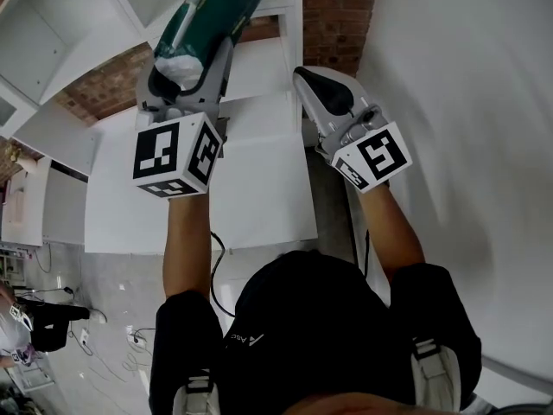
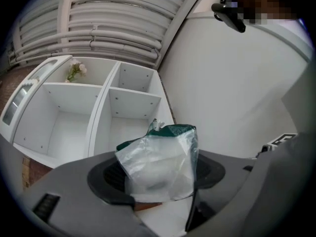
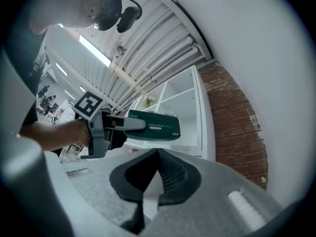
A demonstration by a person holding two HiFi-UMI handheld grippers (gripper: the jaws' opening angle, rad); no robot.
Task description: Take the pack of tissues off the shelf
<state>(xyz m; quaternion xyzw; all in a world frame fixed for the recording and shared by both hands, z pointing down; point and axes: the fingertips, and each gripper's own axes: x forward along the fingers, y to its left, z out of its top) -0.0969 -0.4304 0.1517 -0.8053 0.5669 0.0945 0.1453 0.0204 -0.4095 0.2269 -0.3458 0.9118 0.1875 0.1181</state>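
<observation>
My left gripper (image 2: 158, 184) pinches the near end of the pack of tissues (image 2: 163, 152), long axis pointing away toward the far shelf (image 2: 123, 107) (right gripper (image 3: 155, 181) pressed together, empty, off to its right).

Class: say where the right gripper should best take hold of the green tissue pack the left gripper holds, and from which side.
Probably the free green end of the pack of tissues, across its flat faces, approached from the right. The left gripper clamps the clear-wrapped end, and the long pack juts past its fingers.
</observation>
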